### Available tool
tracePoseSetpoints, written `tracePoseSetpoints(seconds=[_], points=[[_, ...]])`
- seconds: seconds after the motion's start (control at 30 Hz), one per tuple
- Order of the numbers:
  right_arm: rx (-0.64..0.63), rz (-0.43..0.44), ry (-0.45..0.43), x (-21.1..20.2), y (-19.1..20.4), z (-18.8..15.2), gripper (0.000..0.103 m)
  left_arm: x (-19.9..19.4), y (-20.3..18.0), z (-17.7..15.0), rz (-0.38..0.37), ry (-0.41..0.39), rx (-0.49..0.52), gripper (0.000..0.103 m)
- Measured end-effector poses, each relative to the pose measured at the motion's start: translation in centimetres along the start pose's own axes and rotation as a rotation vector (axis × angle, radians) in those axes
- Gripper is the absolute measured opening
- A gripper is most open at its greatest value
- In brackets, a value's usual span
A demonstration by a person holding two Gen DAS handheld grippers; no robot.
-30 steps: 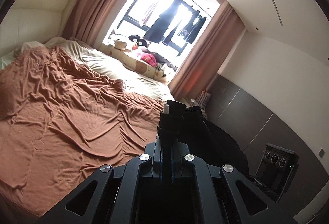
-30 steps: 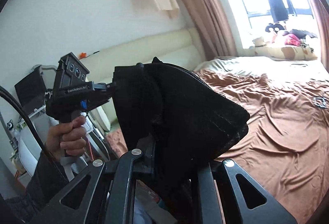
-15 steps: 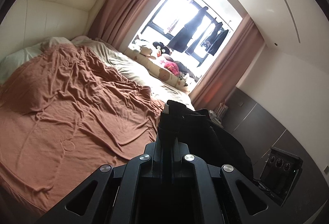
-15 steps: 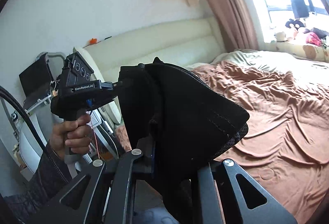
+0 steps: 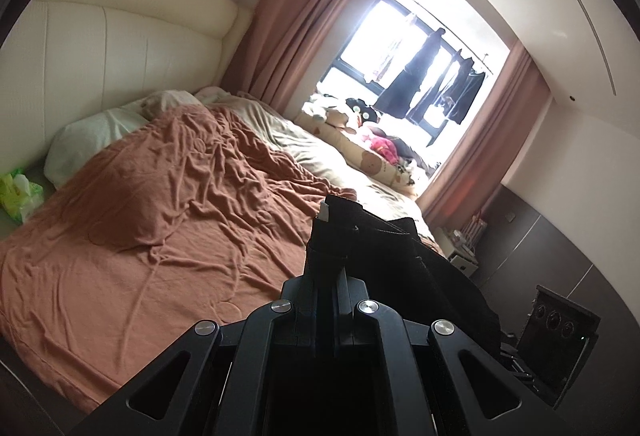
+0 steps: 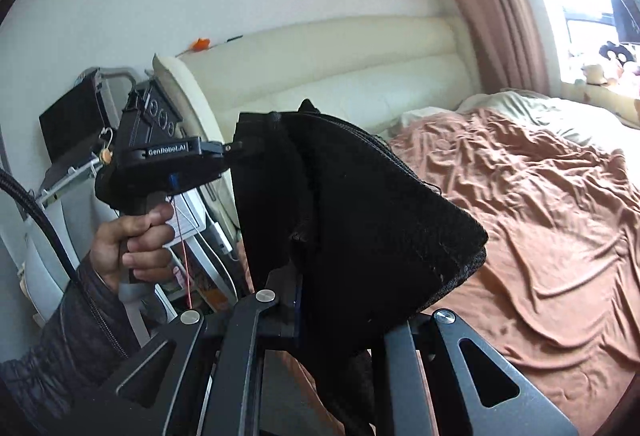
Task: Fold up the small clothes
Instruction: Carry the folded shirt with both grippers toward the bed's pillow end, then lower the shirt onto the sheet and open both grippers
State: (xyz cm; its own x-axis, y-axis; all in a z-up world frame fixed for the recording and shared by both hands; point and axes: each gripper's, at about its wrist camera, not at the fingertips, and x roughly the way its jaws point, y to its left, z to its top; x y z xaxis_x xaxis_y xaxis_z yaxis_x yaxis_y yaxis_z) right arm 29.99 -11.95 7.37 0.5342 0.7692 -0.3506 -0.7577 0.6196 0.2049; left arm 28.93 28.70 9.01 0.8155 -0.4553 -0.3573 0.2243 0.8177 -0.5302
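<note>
Bed (image 5: 168,236) under a rumpled brown blanket (image 6: 560,220) fills the room ahead of and below both my grippers. Between them, held up in the air, hangs the black garment (image 6: 360,220). My left gripper (image 5: 326,256) is clamped on one top edge; my right gripper (image 6: 296,288) is pinched shut on another part, the cloth bunched over it. I judge this the lift-and-spread step, before any fold: next I need to draw the two grips apart and lower the garment flat onto the blanket. Its lower half is cut off below my right gripper, so I cannot tell what kind of garment it is.
</note>
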Motion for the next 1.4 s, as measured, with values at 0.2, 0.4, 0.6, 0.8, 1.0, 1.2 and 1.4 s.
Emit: tracePoseSetpoints(seconds=[0.2, 0.4, 0.6, 0.8, 1.0, 1.2, 1.4], points=[[-0.028, 0.027, 0.03, 4.1, 0.8, 0.4, 0.008, -1.3, 4.8, 1.4, 0.06, -0.019, -0.006, 0.004], [-0.059, 0.062, 0.06, 8.5, 3.2, 0.7, 0.008, -3.1, 9.6, 2.9, 0.147, -0.021, -0.017, 0.004], [-0.051, 0.103, 0.097, 12.5, 5.0, 0.8, 0.008, -3.9, 13.2, 3.8, 0.228, -0.017, -0.033, 0.004], [-0.032, 0.116, 0.165, 17.7, 5.3, 0.3, 0.008, -1.6, 18.4, 3.7, 0.293, 0.009, -0.083, 0.004], [-0.034, 0.092, 0.214, 22.9, 4.0, 0.4, 0.008, 2.8, 23.7, 3.6, 0.316, 0.043, -0.129, 0.004], [-0.033, 0.083, 0.26, 27.6, 1.6, 0.6, 0.008, 8.7, 27.0, 4.1, 0.334, 0.103, -0.129, 0.004], [0.021, 0.07, 0.285, 31.3, -2.2, -0.1, 0.008, 14.3, 30.1, 3.5, 0.361, 0.183, -0.123, 0.004]])
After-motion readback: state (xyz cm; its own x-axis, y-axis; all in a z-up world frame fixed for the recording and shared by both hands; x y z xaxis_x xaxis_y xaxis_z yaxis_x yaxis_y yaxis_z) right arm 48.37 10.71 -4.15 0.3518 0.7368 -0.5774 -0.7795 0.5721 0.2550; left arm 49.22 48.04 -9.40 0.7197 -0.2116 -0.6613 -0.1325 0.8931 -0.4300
